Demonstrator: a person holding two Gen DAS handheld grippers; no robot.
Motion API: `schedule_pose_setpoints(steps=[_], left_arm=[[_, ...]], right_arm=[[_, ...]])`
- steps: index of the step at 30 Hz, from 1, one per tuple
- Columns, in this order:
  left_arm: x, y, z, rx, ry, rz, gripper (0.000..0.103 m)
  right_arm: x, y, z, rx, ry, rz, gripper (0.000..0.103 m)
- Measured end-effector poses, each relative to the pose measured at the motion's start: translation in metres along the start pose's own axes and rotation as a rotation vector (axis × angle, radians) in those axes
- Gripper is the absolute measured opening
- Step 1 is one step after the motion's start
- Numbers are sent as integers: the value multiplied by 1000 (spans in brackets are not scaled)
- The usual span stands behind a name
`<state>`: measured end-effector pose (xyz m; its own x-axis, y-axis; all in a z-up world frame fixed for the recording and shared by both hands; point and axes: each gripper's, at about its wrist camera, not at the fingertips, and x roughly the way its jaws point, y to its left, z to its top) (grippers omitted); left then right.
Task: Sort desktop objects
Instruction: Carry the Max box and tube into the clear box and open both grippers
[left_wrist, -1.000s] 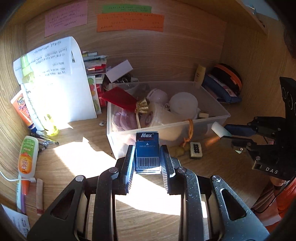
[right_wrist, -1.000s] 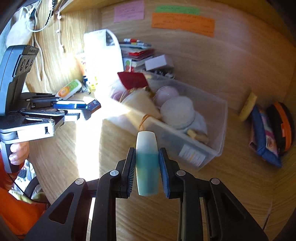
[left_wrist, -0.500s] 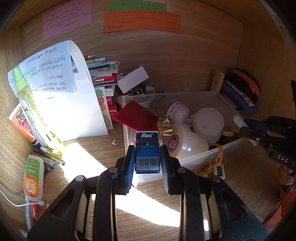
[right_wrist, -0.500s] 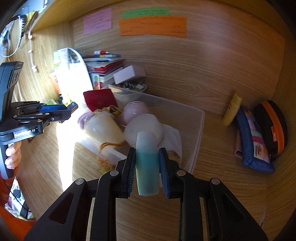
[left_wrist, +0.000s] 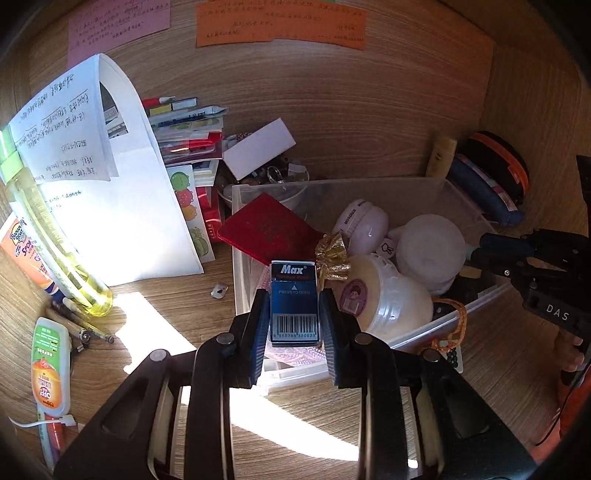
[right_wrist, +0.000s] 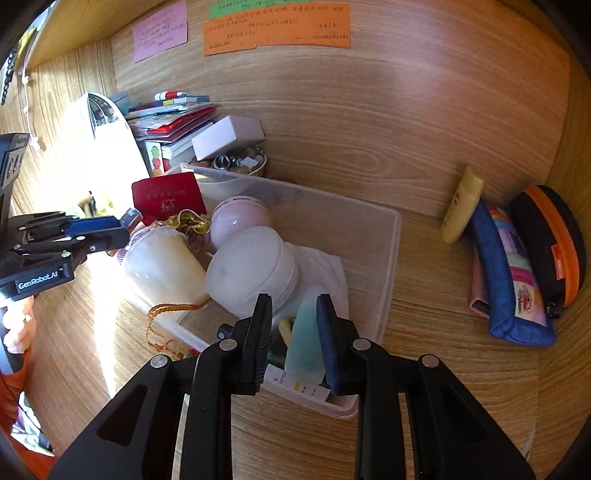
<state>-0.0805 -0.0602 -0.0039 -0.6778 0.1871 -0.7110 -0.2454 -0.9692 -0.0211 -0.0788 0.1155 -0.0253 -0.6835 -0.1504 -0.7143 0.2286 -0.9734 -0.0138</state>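
My left gripper (left_wrist: 293, 314) is shut on a blue "Max" staple box (left_wrist: 294, 301) and holds it over the near left corner of the clear plastic bin (left_wrist: 436, 328). My right gripper (right_wrist: 293, 317) is open over the bin's near right corner (right_wrist: 384, 266). A pale teal tube (right_wrist: 306, 341) leans against its right finger, tilted, apart from the left finger. The bin holds a red card (left_wrist: 269, 229), a cream jar (left_wrist: 384, 295), a white round case (right_wrist: 251, 273) and a pink round case (right_wrist: 238, 219).
White papers (left_wrist: 110, 192) and a yellow bottle (left_wrist: 51, 240) stand at the left. A book stack (right_wrist: 173, 122), a white box (right_wrist: 229, 136) and a bowl of trinkets (right_wrist: 236, 166) lie behind the bin. A yellow tube (right_wrist: 461, 206) and pouches (right_wrist: 517, 266) lie at the right.
Both grippers moved forward over the bin. The right gripper opened and the teal tube tipped loose against its right finger. The left gripper still grips the staple box.
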Motion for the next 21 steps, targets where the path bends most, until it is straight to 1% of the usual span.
schedule_pose_setpoints(steps=[3, 5, 6, 7, 8, 9, 10, 11, 13, 15, 17, 19, 21], left_arm=[[1, -2, -1, 9, 8, -19, 29], [-2, -3, -2, 12, 3, -25, 30], [-4, -4, -3, 13, -3, -24, 31], [-6, -5, -3, 15, -9, -27, 34], [-9, -5, -3, 16, -15, -29, 40], [-11, -5, -3, 15, -24, -29, 43], [-15, -5, -4, 15, -33, -29, 49], [-18, -5, -4, 15, -41, -29, 56], [-25, -5, -5, 10, -57, -26, 64], [-31, -5, -6, 13, -71, -21, 67], [-37, -6, -8, 16, -84, -2, 75], [-44, -7, -11, 19, -100, 14, 80], [-48, -7, -13, 19, -107, 24, 83]], right_arm=[[-1, 3, 0, -10, 0, 3, 23], [-1, 7, 2, -18, 6, -9, 23], [-1, 9, 2, -22, 10, -12, 25], [-2, 11, 2, -24, 15, -10, 33], [-3, 12, 2, -24, 18, -4, 39], [-4, 14, 2, -23, 18, 2, 53], [-8, 16, 1, -21, 4, 3, 62], [-12, 18, 0, -25, -9, -3, 64], [-19, 24, 0, -42, -28, -34, 70], [-25, 29, 0, -54, -41, -51, 74], [-30, 32, 0, -61, -46, -60, 75], [-35, 35, -1, -65, -49, -64, 75], [-40, 36, -3, -63, -51, -66, 76]])
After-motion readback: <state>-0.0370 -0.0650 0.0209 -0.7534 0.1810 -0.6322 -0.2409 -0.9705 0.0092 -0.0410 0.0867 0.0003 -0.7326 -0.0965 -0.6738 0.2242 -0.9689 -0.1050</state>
